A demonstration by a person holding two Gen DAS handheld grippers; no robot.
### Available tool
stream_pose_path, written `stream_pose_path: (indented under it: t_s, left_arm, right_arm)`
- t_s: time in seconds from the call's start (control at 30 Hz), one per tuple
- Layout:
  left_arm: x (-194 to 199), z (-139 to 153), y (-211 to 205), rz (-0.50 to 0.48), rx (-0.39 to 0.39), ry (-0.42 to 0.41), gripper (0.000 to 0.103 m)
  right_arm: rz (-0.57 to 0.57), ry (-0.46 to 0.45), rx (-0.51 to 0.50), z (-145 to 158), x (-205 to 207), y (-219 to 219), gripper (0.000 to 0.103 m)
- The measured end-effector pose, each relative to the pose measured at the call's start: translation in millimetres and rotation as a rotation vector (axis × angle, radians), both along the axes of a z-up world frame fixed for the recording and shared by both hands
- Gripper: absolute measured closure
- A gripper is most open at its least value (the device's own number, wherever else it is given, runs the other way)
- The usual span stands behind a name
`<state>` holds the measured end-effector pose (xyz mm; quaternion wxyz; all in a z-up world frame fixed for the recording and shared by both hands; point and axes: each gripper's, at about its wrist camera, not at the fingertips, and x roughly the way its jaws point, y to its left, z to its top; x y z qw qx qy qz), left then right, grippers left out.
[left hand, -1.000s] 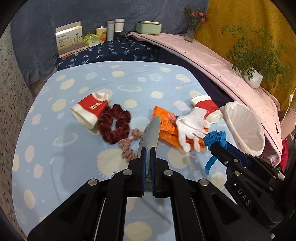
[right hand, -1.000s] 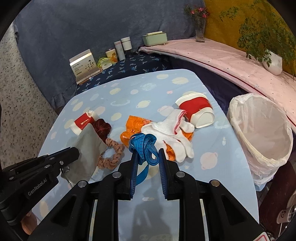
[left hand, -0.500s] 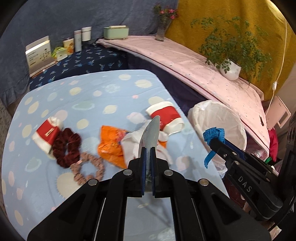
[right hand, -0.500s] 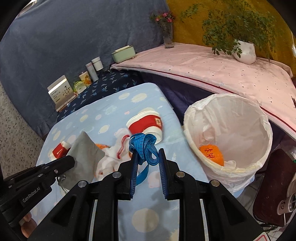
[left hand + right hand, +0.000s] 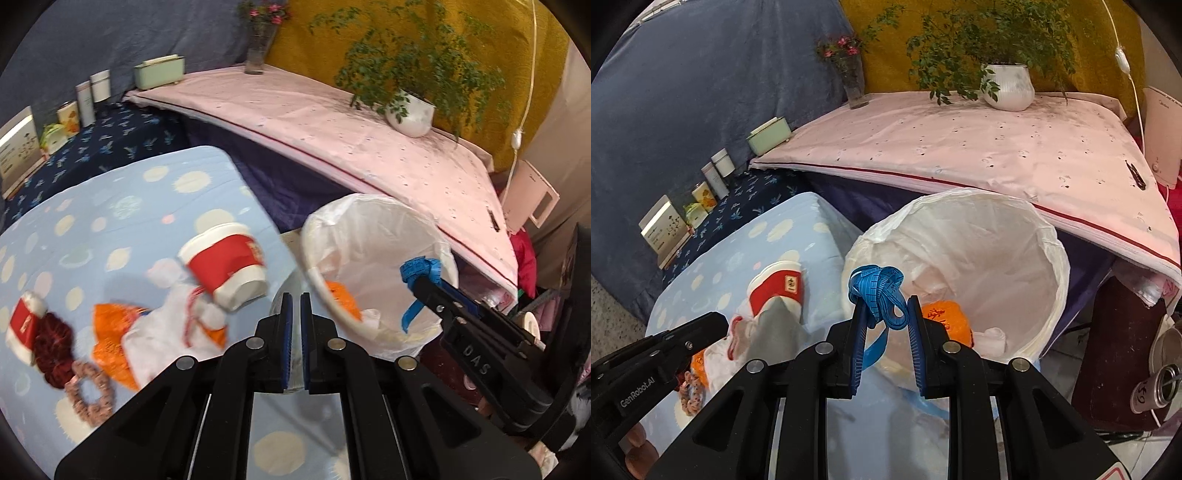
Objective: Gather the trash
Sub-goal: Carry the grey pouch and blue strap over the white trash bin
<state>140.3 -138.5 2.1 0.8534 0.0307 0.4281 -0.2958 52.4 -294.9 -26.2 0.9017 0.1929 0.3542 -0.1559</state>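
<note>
Holding blue tape measure (image 5: 878, 295), right gripper (image 5: 884, 314) sits over lined trash bin (image 5: 1049, 236); left gripper (image 5: 295, 310) fingers pinch grey sheet (image 5: 775, 328).

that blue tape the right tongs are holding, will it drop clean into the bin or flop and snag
The blue tape looks floppy: it bunches in loops above the right tongs and a loose tail hangs below. It is probably very light, so it may flutter. The tail could catch on the bin liner rim or cling to a finger.
</note>
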Motion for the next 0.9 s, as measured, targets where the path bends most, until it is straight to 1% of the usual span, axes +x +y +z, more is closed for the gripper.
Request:
stream_pose_path:
  t_s: [0.13, 0.23, 0.33, 0.43, 0.5, 0.57, 0.6, 0.63, 0.73, 0.77, 0.83, 0.9]
  left_arm:
    - [1, 0, -31, -0.069, -0.002, -0.007, 0.099]
    - [3, -2, -48, -0.103, 0.001, -0.011, 0.099]
    - [6, -5, -58, -0.111, 0.003, -0.006, 0.099]
    - [9, -16, -52, -0.091, 0.010, 0.032, 0.097]
    - [9, -28, -46, -0.062, 0.032, 0.055, 0.087]
    - [6, -44, -40, -0.025, 0.068, 0.089, 0.046]
    - [5, -50, -37, -0.006, 0.073, 0.096, 0.043]
    - [3, -56, -34, 0.007, 0.074, 0.103, 0.042]
    - [-1, -79, -38, -0.016, 0.111, 0.161, 0.042]
    - [-1, -83, -40, -0.016, 0.124, 0.169, 0.042]
    - [-1, -92, -44, -0.015, 0.151, 0.170, 0.042]
    - [-1, -97, -48, -0.018, 0.173, 0.152, 0.042]
  right_arm:
    - [-0.037, 0.010, -0.002, -3, 0, -21, 0.082]
    - [-0.063, 0.015, 0.002, -7, 1, -35, 0.082]
    - [-0.082, 0.022, 0.006, -11, 0, -46, 0.082]
    - [-0.091, 0.024, 0.010, -15, -4, -51, 0.082]
    - [-0.097, 0.026, 0.016, -18, -5, -54, 0.082]
    - [-0.100, 0.030, 0.025, -22, -6, -54, 0.082]
    - [-0.102, 0.032, 0.029, -24, -6, -54, 0.082]
    - [-0.102, 0.035, 0.033, -27, -7, -53, 0.082]
    - [-0.099, 0.045, 0.045, -35, -7, -51, 0.082]
    - [-0.099, 0.048, 0.048, -37, -6, -51, 0.082]
    - [-0.098, 0.054, 0.057, -42, -7, -50, 0.082]
    - [-0.097, 0.059, 0.061, -45, -6, -48, 0.082]
